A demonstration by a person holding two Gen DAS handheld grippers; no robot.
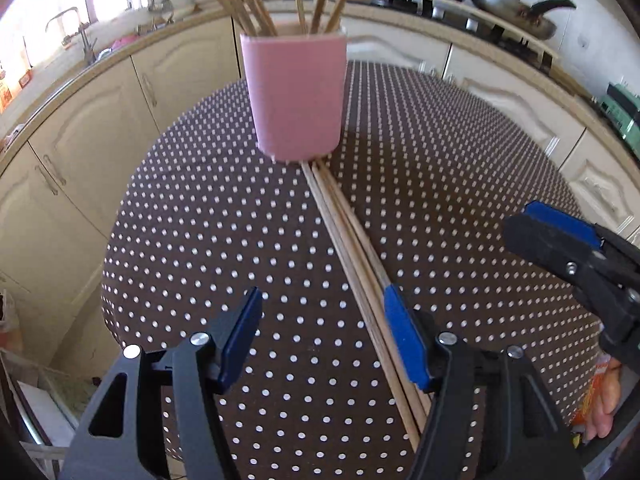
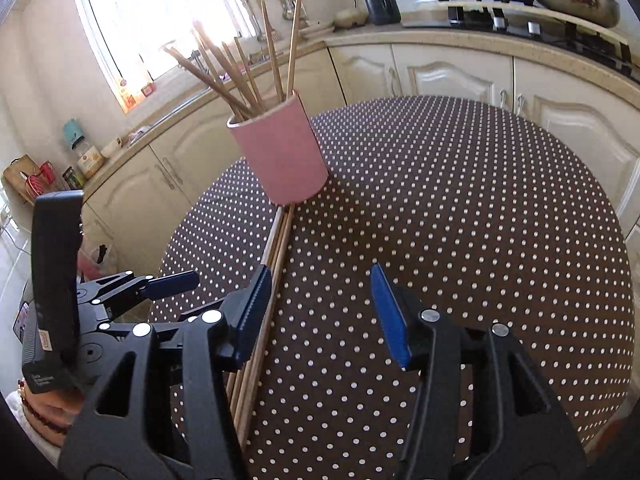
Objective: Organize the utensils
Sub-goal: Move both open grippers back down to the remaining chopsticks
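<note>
A pink cup stands upright on the dotted table, with several wooden chopsticks standing in it. A bundle of loose chopsticks lies flat on the cloth, one end against the cup's base. My left gripper is open low over the table; the bundle runs between its fingers, close to the right one, unpinched. My right gripper is also open; the bundle passes under its left finger, and only cloth shows between the pads. Each gripper appears at the edge of the other's view.
The round table wears a brown cloth with white dots. Cream kitchen cabinets curve around its far side. A stove with a pan and a pot is at the back right. A sink and window sit at the back left.
</note>
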